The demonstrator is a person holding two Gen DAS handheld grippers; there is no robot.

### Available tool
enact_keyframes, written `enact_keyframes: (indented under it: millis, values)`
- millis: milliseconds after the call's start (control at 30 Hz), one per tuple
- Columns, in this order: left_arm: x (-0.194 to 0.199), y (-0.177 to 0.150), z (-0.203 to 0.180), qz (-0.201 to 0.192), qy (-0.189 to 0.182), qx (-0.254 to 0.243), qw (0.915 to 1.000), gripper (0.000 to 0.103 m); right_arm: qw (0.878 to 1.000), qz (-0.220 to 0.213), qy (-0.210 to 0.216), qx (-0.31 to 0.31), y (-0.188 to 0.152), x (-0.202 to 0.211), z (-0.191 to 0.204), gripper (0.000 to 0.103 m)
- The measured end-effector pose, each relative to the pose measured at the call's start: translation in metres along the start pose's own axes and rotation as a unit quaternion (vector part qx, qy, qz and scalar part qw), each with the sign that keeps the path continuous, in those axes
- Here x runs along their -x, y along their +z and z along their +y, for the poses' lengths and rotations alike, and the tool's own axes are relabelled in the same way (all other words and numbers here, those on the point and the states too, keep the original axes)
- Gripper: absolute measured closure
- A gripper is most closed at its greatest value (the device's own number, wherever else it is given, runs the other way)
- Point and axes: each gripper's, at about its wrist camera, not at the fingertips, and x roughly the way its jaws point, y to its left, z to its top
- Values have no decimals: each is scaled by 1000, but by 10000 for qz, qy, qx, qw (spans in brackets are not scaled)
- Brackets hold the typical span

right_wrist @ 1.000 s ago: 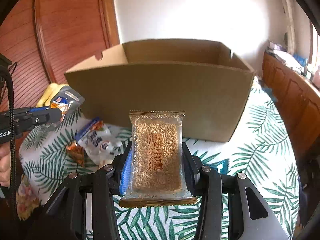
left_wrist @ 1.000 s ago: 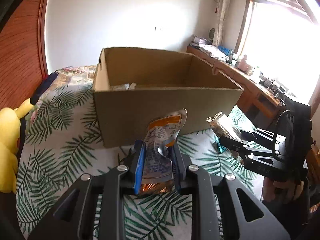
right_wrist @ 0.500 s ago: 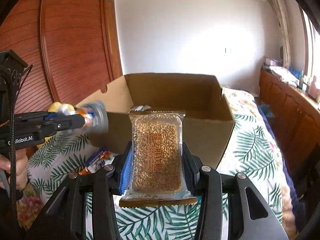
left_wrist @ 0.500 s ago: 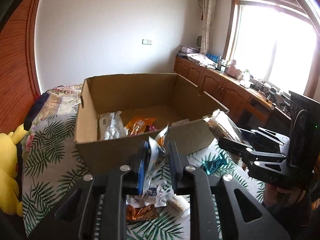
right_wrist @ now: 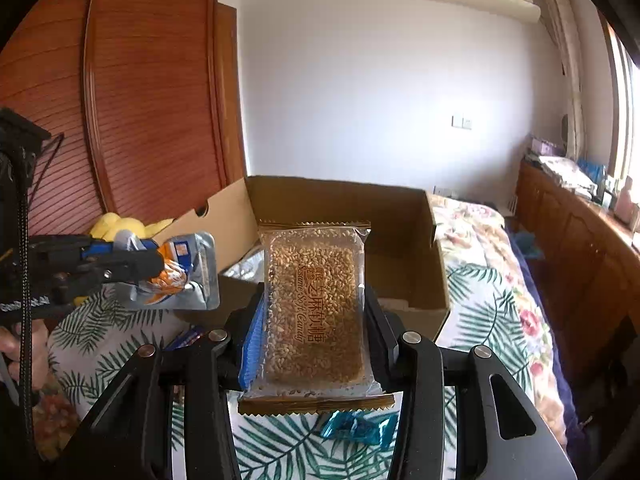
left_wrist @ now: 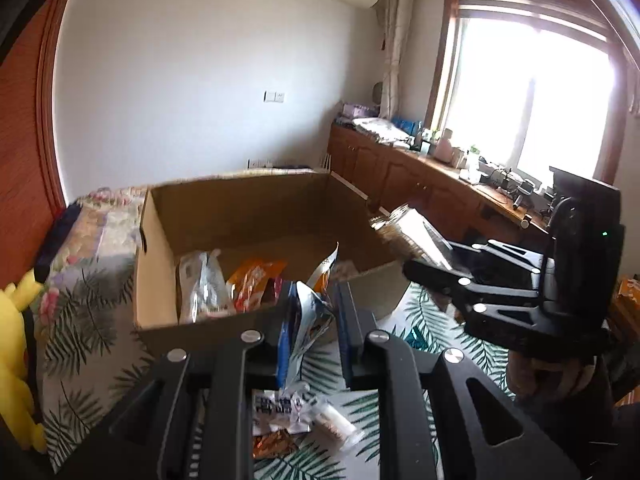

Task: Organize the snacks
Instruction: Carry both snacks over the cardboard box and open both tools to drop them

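An open cardboard box (left_wrist: 156, 248) stands on the leaf-print bed and holds several snack packets (left_wrist: 204, 284). My left gripper (left_wrist: 314, 312) is shut on a silver and orange snack pouch (left_wrist: 308, 320), held above the box's near wall. The pouch also shows in the right wrist view (right_wrist: 180, 272). My right gripper (right_wrist: 314, 312) is shut on a clear sesame candy pack (right_wrist: 314, 308), held just before the box (right_wrist: 400, 216). The right gripper also shows in the left wrist view (left_wrist: 424, 270), at the box's right corner.
Loose snack packets (left_wrist: 296, 420) lie on the bedspread below the left gripper, and a blue wrapper (right_wrist: 360, 428) lies below the right one. A yellow plush toy (left_wrist: 16, 360) sits at the left. Wooden cabinets (left_wrist: 420, 184) line the right wall under the window.
Both grippers have risen and moved forward toward the box with their packs, so the box's inside now shows. The grips have not changed.
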Motion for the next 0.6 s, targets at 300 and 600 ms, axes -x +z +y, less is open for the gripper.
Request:
enact_keyframes:
  millis: [300,600]
  values:
    - [-7,30,2,-263,105,-235,9993,87,9998,-128,-92,146,18,-7,-2,59]
    - [-39,42,21,-208,264,-227,9992,87,9998,-61,-112,154,30,-33,-9,59]
